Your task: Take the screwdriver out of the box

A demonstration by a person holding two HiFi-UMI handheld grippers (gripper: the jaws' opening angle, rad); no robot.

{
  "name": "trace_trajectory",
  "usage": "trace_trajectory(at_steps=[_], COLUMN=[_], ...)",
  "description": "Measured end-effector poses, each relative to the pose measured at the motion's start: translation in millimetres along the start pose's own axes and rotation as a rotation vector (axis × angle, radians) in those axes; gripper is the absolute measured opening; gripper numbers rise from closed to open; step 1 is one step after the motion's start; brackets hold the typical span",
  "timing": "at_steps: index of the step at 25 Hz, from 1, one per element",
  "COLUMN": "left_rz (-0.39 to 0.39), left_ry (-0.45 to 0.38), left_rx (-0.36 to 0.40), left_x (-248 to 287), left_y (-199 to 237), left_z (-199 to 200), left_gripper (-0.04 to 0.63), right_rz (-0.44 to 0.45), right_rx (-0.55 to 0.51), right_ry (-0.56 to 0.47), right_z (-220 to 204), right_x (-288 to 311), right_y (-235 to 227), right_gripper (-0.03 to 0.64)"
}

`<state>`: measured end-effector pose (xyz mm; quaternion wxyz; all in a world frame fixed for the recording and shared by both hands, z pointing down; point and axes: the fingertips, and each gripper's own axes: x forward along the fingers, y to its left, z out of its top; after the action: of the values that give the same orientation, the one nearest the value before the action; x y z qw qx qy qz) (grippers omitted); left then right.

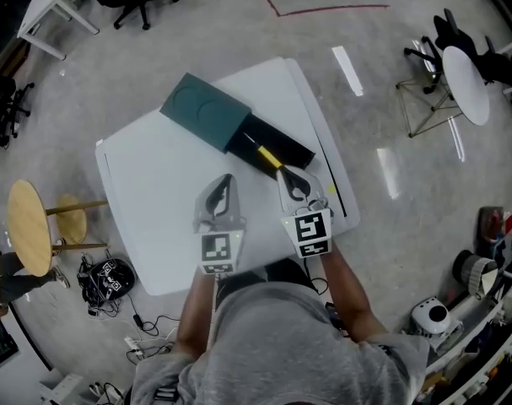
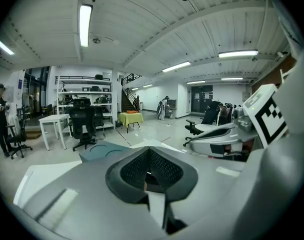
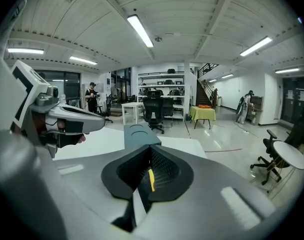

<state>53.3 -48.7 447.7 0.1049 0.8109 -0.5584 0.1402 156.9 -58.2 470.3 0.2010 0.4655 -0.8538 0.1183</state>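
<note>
The right gripper [image 1: 282, 174] is hovering closed and empty just beside the screwdriver [image 1: 268, 158] in the box [image 1: 203, 110] near the table's [image 1: 154, 188] far edge. It should be opening its jaws across the handle. The left gripper [image 1: 228, 179] is idling closed.

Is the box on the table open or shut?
Open: its black tray sticks out of the green sleeve, and the yellow screwdriver shows in it.

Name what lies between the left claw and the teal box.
Only bare white table lies between the left claw and the teal box; the head view shows it.
</note>
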Motion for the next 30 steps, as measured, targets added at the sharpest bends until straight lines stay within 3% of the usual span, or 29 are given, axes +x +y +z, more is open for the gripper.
trace_trajectory(at_steps=[18,30], left_rz=[-0.012,-0.006], left_ry=[0.095,0.108], left_rx=[-0.045,-0.063], left_x=[53,61], left_y=[14,14], left_z=[-50,-54], left_gripper=[0.012,0.012], right_rz=[0.080,0.153], right_rx=[-0.045,-0.103], right_ry=[0.161,0.287], right_z=[-46,-63], right_x=[71,100], right_y=[-12,-8], right_gripper=[0.005,0.084])
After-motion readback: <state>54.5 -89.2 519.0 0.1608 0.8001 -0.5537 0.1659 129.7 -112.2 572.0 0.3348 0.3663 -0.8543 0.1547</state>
